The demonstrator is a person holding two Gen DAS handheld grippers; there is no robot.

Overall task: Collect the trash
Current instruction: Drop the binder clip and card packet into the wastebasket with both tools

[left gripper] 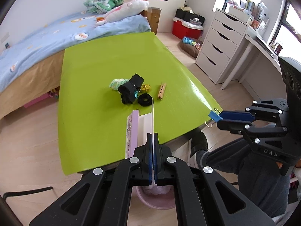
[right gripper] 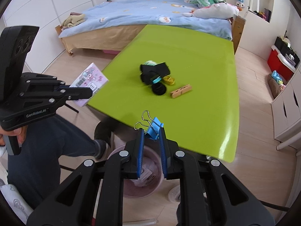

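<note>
My left gripper is shut on the flap of a small pink-and-white printed box, held above the near edge of the green table. Seen from the right wrist view, that box hangs off the table's left side in the left gripper. My right gripper is shut on a blue binder clip over the table's near edge; the same binder clip shows in the right gripper at the table's right corner. A pink bin with trash inside stands on the floor below both grippers.
A pile on the table's middle holds black fabric, a black ring, a yellow roll, pale yarn and a wooden clothespin. A person's dark-trousered leg is beside the table. A bed and white drawers surround it.
</note>
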